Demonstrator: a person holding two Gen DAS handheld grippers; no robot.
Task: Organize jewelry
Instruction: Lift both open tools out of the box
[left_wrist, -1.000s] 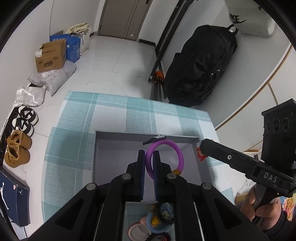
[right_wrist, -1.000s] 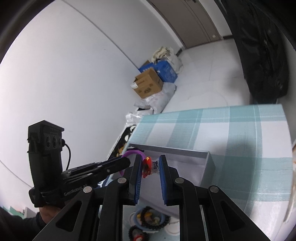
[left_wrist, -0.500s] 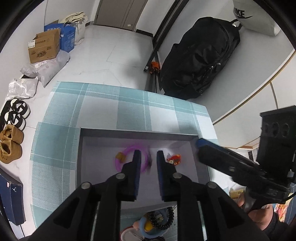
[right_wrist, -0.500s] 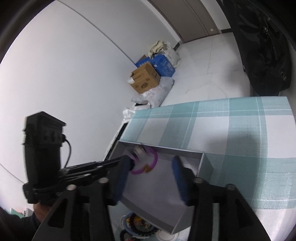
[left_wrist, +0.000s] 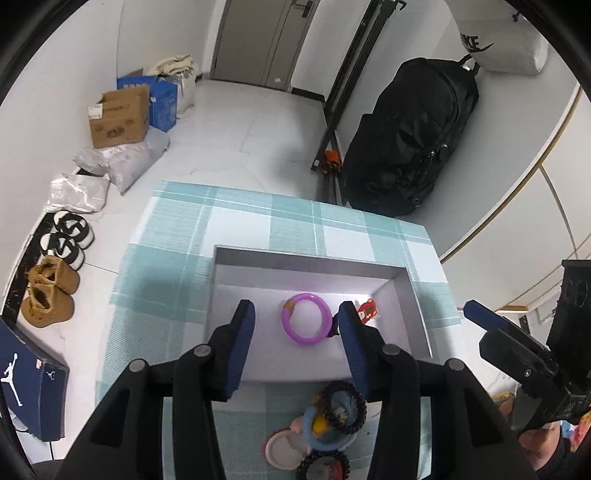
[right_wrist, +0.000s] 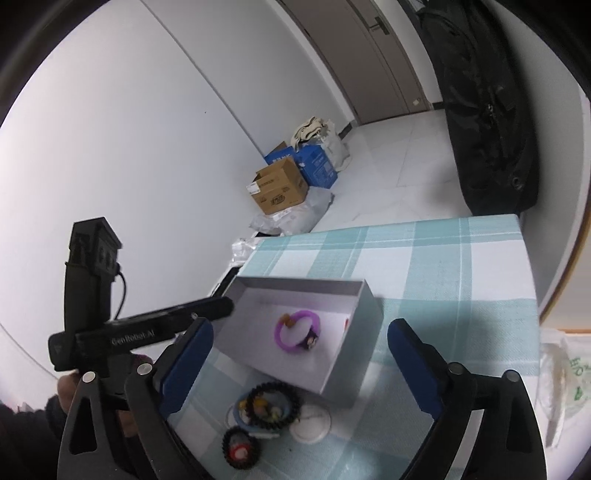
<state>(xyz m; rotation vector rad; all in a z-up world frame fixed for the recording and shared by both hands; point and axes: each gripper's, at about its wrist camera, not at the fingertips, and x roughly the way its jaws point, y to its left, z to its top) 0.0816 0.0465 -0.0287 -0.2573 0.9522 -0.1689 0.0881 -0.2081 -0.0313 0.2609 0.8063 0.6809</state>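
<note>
A purple bracelet (left_wrist: 306, 319) with a small orange charm and a dark charm lies flat on the floor of a shallow grey box (left_wrist: 308, 259), and a red bear-shaped trinket (left_wrist: 368, 311) rests near the box's right wall. The box sits on a teal-and-white plaid cloth (left_wrist: 258, 214). Just outside its near wall lies a cluster of further pieces: a black beaded bracelet (right_wrist: 272, 405) over a blue ring, a second dark beaded band (right_wrist: 240, 448), and a round white disc (right_wrist: 310, 428). The left gripper (left_wrist: 297, 345) hovers above the box with its blue-padded fingers spread wide and empty, the bracelet visible between them. The right gripper (right_wrist: 300, 365) is likewise spread wide, holding nothing; its body reads "GenRobot.AI" when seen from the right wrist view of the opposite unit. Beyond the cloth stand a cardboard carton (left_wrist: 117, 119), a blue Jordan shoebox (left_wrist: 29, 384), a black backpack (left_wrist: 410, 136) and a white bag printed "NIKE" (left_wrist: 498, 48).
</note>
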